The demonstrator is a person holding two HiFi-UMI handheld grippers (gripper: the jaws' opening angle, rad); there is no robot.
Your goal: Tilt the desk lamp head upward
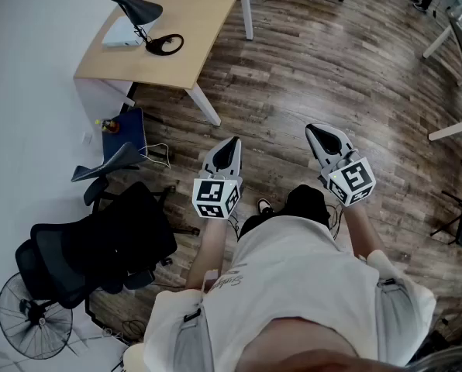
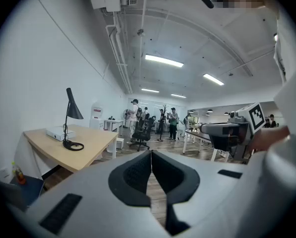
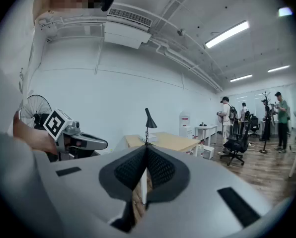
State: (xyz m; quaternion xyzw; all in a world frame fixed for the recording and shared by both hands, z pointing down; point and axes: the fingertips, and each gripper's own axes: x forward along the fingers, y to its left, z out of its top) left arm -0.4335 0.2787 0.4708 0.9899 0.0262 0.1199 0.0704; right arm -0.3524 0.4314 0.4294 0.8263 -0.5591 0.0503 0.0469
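Observation:
A black desk lamp [image 1: 142, 15] stands on the wooden desk [image 1: 192, 22] at the far left, its cone head [image 1: 130, 5] pointing down and its ring base [image 1: 165, 45] on the top. The lamp [image 2: 71, 118] also shows at the left of the left gripper view, and the lamp [image 3: 149, 125] small at the centre of the right gripper view. My left gripper [image 1: 231, 147] and right gripper [image 1: 322, 134] are held low in front of the person, well short of the desk. Both are shut and hold nothing.
A white flat box [image 1: 122, 33] lies on the desk behind the lamp. A black office chair [image 1: 99, 242], a floor fan [image 1: 33, 320] and a blue bin [image 1: 122, 130] stand along the left wall. Several people [image 2: 153, 120] and white tables fill the far room.

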